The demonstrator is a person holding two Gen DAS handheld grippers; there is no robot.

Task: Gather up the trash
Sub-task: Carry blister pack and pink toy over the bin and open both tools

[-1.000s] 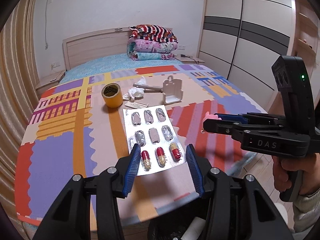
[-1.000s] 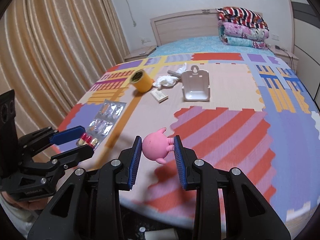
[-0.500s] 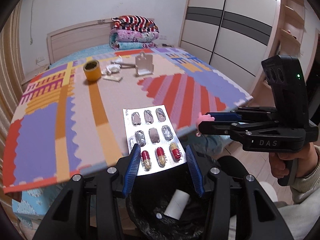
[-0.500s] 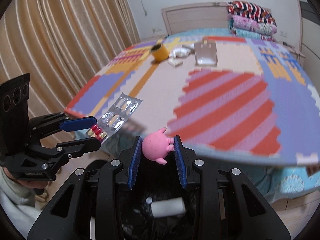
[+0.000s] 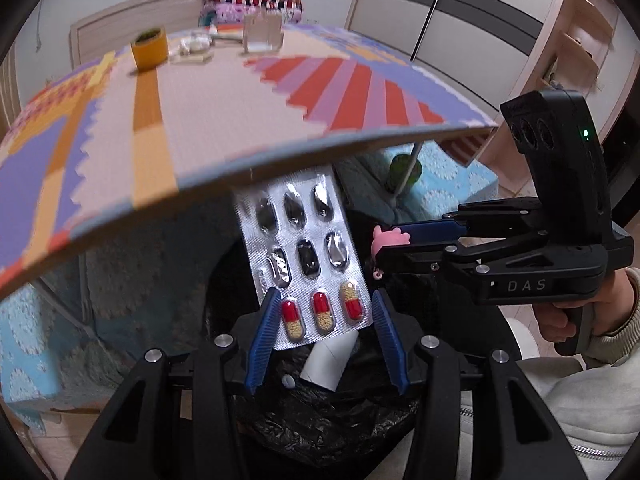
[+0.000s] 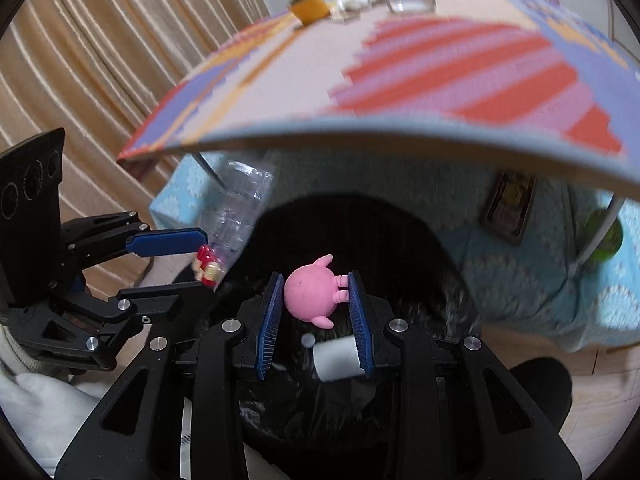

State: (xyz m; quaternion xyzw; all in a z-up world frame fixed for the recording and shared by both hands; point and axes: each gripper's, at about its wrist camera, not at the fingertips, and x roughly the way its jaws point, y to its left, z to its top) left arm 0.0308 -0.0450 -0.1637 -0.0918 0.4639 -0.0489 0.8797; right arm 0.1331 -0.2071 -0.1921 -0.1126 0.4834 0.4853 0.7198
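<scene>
Over the last second both grippers have dropped from above the tabletop (image 5: 240, 120) to below its near edge, so they now hang over the black-lined trash bin (image 6: 352, 412) instead of over the patterned mat; that puts both pieces of trash where a release should land them inside, and dropping looks like the step in hand. The left gripper (image 5: 324, 320) is closed to a narrow gap on the lower end of the pill blister pack (image 5: 304, 256), its blue pads pressing either side of the row of three red-and-yellow capsules, while the emptied foil pockets stand up above toward the table's edge. The right gripper (image 6: 316, 304) clamps the pink toy figure (image 6: 312, 294) between its pads, the figure's feet against the right-hand pad. In the left view the two tools sit close together, the toy just beside the blister pack's right edge. The bin already holds a white cardboard tube (image 6: 334, 358) and a small pale round piece (image 6: 307, 340), lying on the black liner directly below both loads. Back on the tabletop's far edge remain a yellow tape roll (image 5: 149, 50), some crumpled white paper (image 5: 195, 44) and a pale plastic holder (image 5: 262, 32), so my judgement is that more collecting follows this drop. A clear plastic bottle (image 6: 244, 208) lies under the table, behind the bin.
</scene>
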